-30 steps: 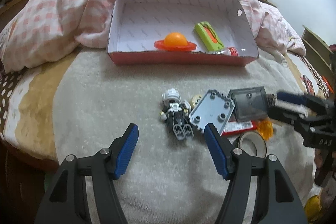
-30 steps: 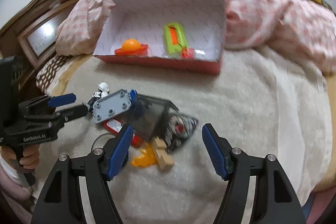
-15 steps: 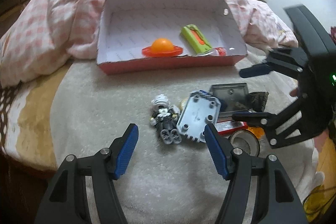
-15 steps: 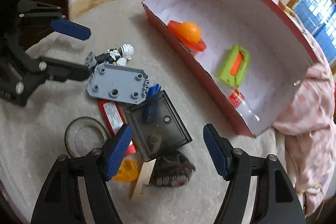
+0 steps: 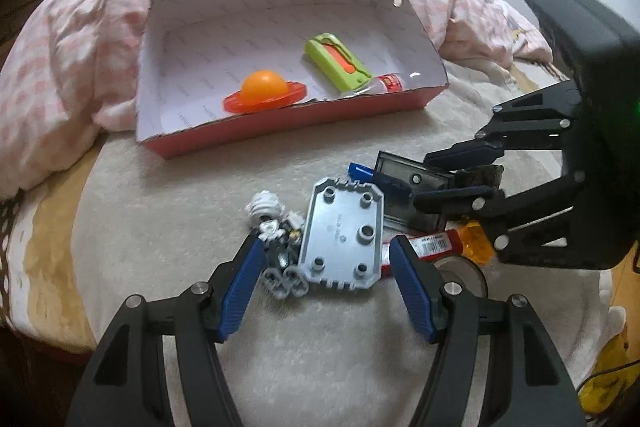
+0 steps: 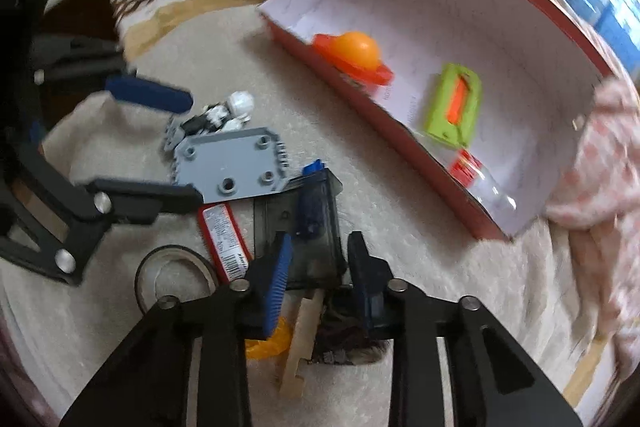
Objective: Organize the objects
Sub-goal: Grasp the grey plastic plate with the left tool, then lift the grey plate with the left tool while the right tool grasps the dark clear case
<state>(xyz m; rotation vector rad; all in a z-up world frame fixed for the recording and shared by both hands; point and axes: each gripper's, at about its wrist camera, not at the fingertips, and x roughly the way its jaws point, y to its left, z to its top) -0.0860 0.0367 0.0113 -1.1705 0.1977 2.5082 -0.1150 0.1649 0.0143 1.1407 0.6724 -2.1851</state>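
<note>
Smoky translucent box lies on the bed blanket in the toy pile, long axis running away from the right tool toward the red cardboard box. Dark grey, see-through, a blue piece showing through it. Right tool's jaws closing, box's near end between the pads; contact too blurred to tell. Left tool jaws apart, holding nothing, straddling the grey studded plate and robot figure. In the cardboard box: orange ball on disc, green case.
</note>
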